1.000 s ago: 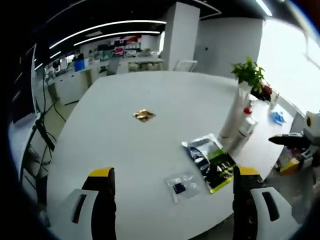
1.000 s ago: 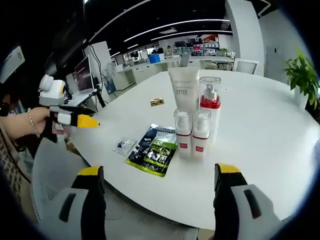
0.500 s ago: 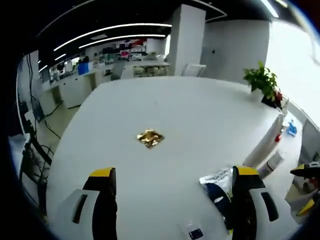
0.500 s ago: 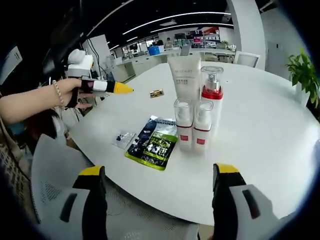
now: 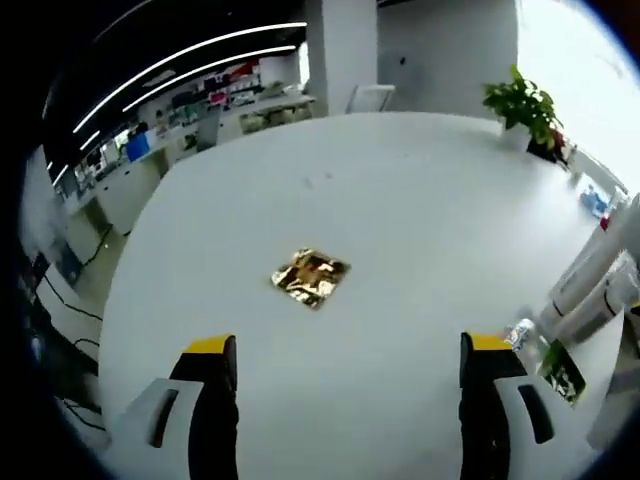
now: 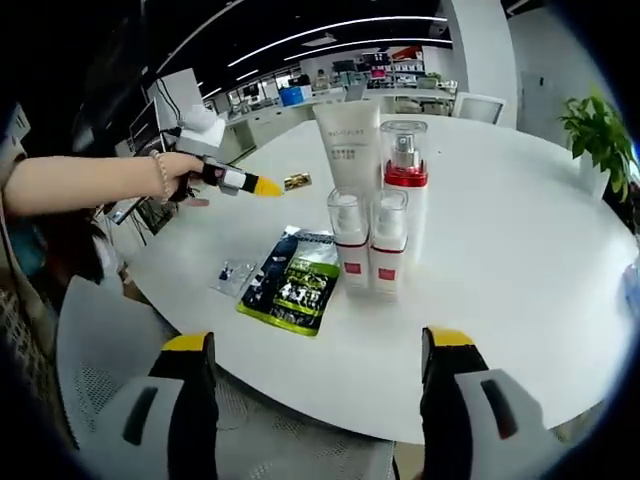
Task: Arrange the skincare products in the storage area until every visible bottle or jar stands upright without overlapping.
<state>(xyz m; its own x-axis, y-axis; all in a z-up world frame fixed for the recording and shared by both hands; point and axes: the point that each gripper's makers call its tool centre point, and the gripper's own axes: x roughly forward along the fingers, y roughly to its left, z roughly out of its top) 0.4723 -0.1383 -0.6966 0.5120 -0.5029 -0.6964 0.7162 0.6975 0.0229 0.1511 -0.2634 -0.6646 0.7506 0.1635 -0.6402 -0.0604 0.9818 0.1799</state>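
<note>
Skincare products stand upright in a tight cluster on a round white tabletop (image 6: 520, 250) in the right gripper view: a tall white tube (image 6: 349, 140) at the back, a pump bottle with a red collar (image 6: 404, 185) just beside it, and two small clear-capped bottles with red bands (image 6: 349, 238) (image 6: 386, 243) side by side in front, touching or nearly touching one another. A dark and green foil pouch (image 6: 291, 285) lies flat just beside the small bottles, and a small clear sachet (image 6: 233, 274) lies near its far edge. The right tool (image 6: 313, 370) hangs near the tabletop's edge with its yellow-tipped jaws spread wide and nothing between them. Across the tabletop, a person's hand (image 6: 178, 177) holds the left tool (image 6: 264, 187), its yellow tip close to a small gold wrapper (image 6: 297, 181). In the left gripper view, the left tool (image 5: 342, 372) hovers over the tabletop (image 5: 400, 200) with jaws wide apart and empty, the crumpled gold wrapper (image 5: 310, 277) lying ahead between them. At that view's right edge, the white tube (image 5: 590, 270) and one bottle (image 5: 608, 300) appear, with the pouch's corner (image 5: 562, 370) beside them. A potted plant (image 5: 522, 102) stands on the far side.
</note>
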